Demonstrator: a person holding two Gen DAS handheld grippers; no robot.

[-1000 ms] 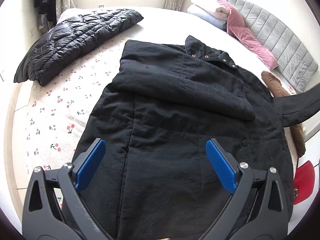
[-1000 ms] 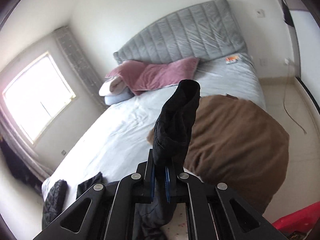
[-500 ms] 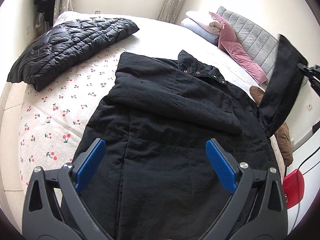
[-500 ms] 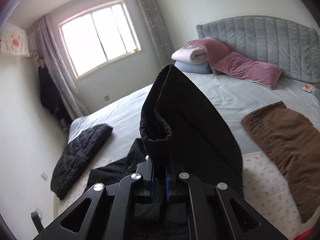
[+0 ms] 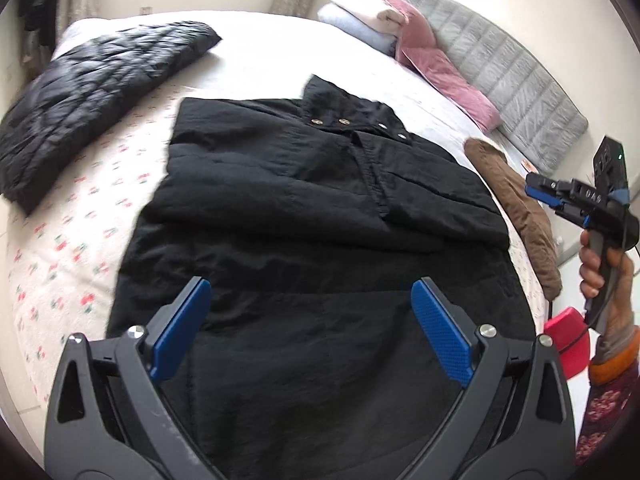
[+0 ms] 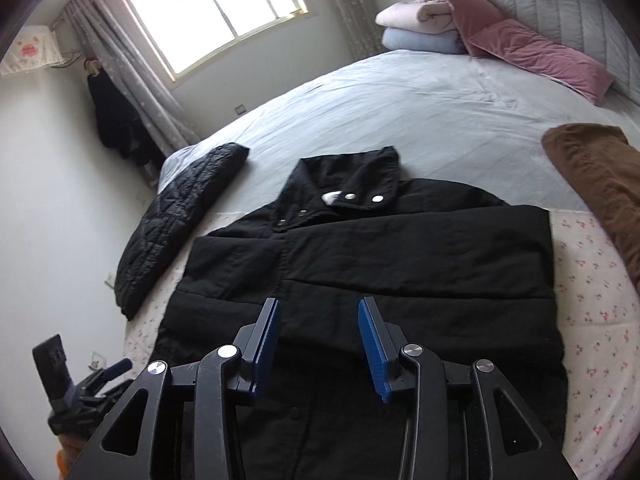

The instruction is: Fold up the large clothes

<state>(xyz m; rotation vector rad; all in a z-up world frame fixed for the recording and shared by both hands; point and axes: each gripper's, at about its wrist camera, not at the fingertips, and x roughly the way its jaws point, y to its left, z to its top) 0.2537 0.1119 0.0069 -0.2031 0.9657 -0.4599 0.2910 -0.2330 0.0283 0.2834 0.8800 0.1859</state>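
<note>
A large black coat (image 5: 320, 240) lies flat on the bed, collar with metal snaps away from me, both sleeves folded across its chest. It also shows in the right wrist view (image 6: 380, 264). My left gripper (image 5: 310, 328) is open and empty above the coat's lower half. My right gripper (image 6: 318, 340) is open and empty above the coat's middle; it also shows from the side at the right edge of the left wrist view (image 5: 538, 194).
A black quilted jacket (image 5: 92, 96) lies at the bed's far left. A brown garment (image 5: 516, 208) lies to the coat's right. Pink pillows (image 6: 516, 44) and folded blankets (image 6: 420, 28) sit by the grey headboard. A red object (image 5: 568, 344) is beside the bed.
The right gripper carried the coat's right sleeve over the chest, let it go and opened. The sleeve now lies folded across the coat. The left gripper stayed open above the hem.
</note>
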